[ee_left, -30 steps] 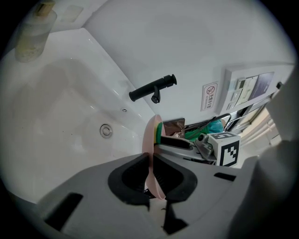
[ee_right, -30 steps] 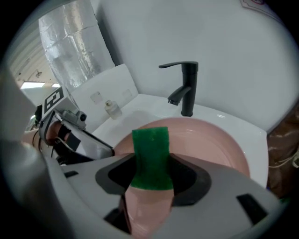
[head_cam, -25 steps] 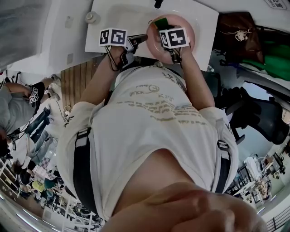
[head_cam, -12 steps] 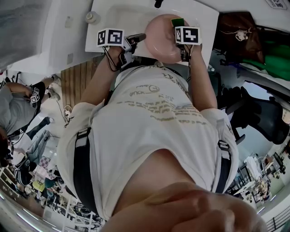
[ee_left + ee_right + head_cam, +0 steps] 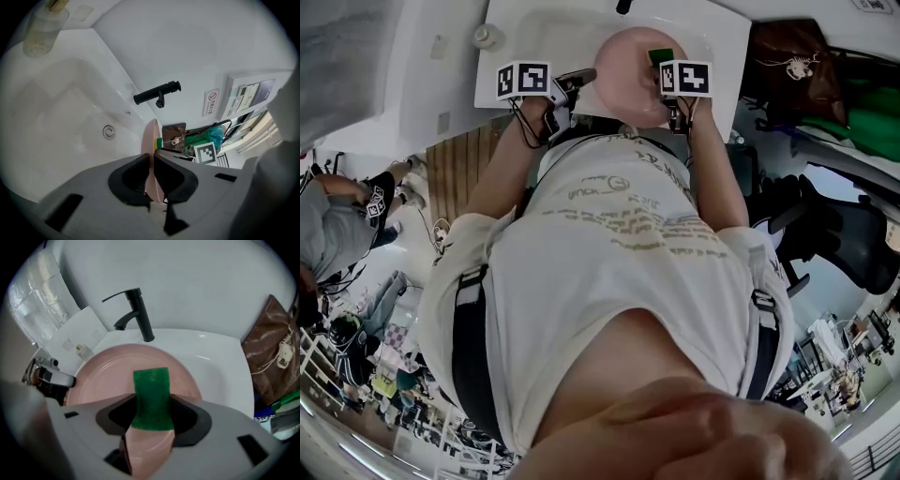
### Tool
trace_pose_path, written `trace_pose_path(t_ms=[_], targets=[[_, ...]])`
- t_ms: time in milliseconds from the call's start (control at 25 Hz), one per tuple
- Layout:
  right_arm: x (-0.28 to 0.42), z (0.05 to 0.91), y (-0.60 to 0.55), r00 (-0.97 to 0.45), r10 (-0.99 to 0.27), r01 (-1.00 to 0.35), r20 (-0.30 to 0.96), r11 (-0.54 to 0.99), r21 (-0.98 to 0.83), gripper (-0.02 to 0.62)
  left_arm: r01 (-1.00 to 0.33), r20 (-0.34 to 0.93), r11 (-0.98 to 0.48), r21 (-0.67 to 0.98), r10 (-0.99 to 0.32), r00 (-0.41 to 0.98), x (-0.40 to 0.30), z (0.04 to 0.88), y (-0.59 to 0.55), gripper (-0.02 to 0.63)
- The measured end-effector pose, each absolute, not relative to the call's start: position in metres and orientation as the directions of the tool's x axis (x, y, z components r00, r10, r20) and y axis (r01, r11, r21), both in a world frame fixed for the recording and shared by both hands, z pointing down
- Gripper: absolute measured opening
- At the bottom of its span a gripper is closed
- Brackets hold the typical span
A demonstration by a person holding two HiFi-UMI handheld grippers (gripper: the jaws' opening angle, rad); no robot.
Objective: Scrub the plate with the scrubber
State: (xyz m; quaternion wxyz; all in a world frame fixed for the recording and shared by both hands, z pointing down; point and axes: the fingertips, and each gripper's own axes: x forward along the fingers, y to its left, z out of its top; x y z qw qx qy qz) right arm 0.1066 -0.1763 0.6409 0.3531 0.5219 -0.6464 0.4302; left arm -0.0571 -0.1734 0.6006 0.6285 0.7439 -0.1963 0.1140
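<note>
Scrubbing looks under way but not finished: over the sink (image 5: 220, 359) the left gripper (image 5: 151, 174) pinches the pink plate (image 5: 105, 376) by its rim, while the right gripper (image 5: 151, 420) holds the green scrubber (image 5: 151, 392) against its face.

In the left gripper view the plate (image 5: 150, 133) hides most of the scrubber (image 5: 159, 142).

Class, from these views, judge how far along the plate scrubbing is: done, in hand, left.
Done: left gripper clamps the pink plate by its rim over the sink; right gripper grips the green scrubber. In hand: scrubber seems to lie against the plate's face, mid-scrub. Left: no dirt or suds show, so how much remains is unclear.
</note>
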Motion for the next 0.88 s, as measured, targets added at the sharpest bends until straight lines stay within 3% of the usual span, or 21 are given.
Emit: trace_pose_path(t_ms=[360,880], targets=[[0.039,0.623,-0.186,-0.390,-0.351,-0.920,0.851,0.182,-0.346,0.222,-0.420,0.402,-0.146,0.896,-0.139,0.905,-0.052,0.598,-0.172,0.040],[0.019,0.618,-0.155,-0.408,-0.288,-0.900,0.867,0.288,-0.328,0.222,-0.378,0.355,-0.070,0.923,-0.223,0.908,-0.058,0.596,-0.183,0.040]])
